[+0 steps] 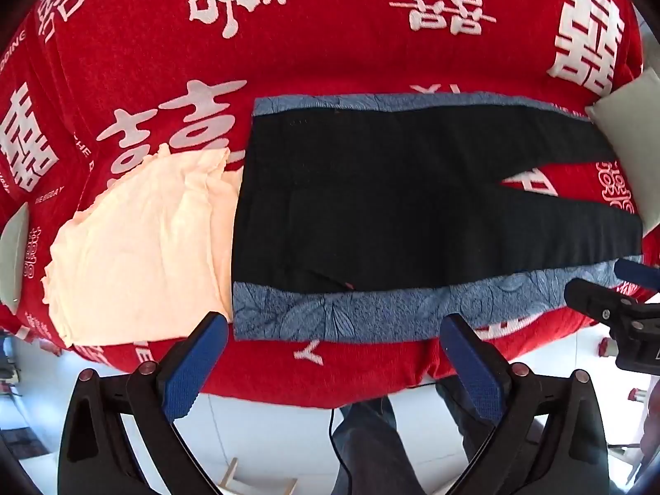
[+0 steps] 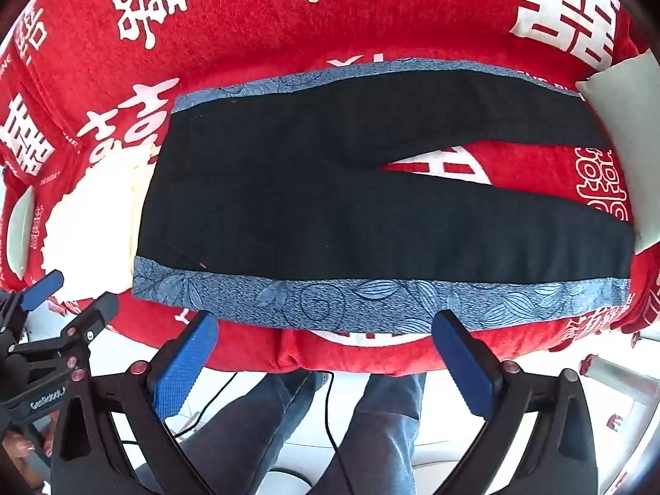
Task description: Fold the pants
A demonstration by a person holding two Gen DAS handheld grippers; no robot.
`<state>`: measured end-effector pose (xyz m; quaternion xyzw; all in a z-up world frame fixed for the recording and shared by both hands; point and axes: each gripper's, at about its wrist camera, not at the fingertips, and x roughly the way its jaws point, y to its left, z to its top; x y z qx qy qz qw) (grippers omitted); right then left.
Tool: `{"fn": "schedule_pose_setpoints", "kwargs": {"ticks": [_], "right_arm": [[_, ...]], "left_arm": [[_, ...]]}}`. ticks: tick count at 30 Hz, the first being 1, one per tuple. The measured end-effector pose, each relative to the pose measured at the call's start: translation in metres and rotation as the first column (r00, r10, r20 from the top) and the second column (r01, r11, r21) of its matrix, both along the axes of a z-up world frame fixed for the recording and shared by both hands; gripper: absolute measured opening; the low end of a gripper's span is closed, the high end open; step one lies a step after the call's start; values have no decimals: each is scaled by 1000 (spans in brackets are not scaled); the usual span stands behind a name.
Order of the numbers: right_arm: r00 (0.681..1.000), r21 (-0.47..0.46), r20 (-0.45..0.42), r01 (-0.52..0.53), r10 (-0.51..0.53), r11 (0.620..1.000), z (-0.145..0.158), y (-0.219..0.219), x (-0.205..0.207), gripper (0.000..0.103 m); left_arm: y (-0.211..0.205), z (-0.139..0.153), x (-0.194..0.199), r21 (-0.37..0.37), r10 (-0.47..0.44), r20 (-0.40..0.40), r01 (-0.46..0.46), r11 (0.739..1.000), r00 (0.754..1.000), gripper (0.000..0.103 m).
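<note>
Right now I'm holding the left hand-held gripper (image 1: 330,350) and the right hand-held gripper (image 2: 326,346) wide open and empty above the near edge of the red blanket (image 2: 247,20), just short of the cloth. Beyond them the pants (image 2: 330,206) are lying flat and unfolded, legs spread toward the right, waist beside a cream garment (image 1: 140,247). No fold is made; everything is waiting.

We count one pair of black pants (image 1: 412,206) with two blue patterned side stripes, one cream garment (image 1: 140,243), one red cloth (image 1: 330,41), two grey-white pads (image 1: 631,152), two claws, and two legs (image 2: 288,425) of a person.
</note>
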<state>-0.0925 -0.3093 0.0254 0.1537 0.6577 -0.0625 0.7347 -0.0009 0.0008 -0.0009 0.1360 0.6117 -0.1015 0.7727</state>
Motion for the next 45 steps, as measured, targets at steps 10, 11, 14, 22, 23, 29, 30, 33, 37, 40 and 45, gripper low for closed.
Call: {"fn": "schedule_pose_setpoints", "kwargs": {"ticks": [10, 11, 14, 22, 23, 29, 30, 33, 37, 40, 45], "right_arm": [[1000, -31, -13, -13, 12, 999, 5, -6, -10, 103], [1000, -51, -19, -19, 18, 999, 5, -1, -9, 103], [999, -51, -24, -22, 20, 998, 6, -2, -10, 103], [998, -106, -63, -35, 29, 994, 7, -5, -7, 103], [997, -116, -66, -41, 33, 992, 8, -4, -7, 103], [996, -117, -79, -56, 47, 992, 10, -3, -6, 103], [996, -119, -77, -58, 49, 991, 11, -3, -6, 103], [996, -128, -72, -64, 56, 990, 13, -3, -5, 103], [996, -131, -74, -64, 55, 989, 16, -4, -6, 103], [996, -134, -75, -67, 57, 989, 17, -5, -8, 103], [996, -136, -68, -63, 54, 989, 19, -7, -7, 103]], "left_arm": [[-17, 10, -19, 24, -34, -38, 35, 999, 999, 103], [-16, 11, -19, 30, -26, -34, 27, 999, 999, 103], [-12, 10, -15, 36, -10, -51, 12, 999, 999, 103], [-9, 12, -14, 18, 9, -62, -8, 1000, 998, 103], [-8, 11, -14, 4, 7, -77, -6, 1000, 997, 103], [-11, 15, -14, 13, 8, -58, -7, 1000, 998, 103], [-12, 16, -14, 18, 8, -54, -7, 1000, 999, 103], [-13, 16, -13, 15, 7, -54, -6, 1000, 998, 103], [-17, 19, -14, 27, 2, -44, 0, 1000, 999, 103], [-20, 21, -15, 33, -11, -35, 12, 999, 999, 103], [-24, 25, -14, 44, -25, -17, 26, 999, 1000, 103]]}}
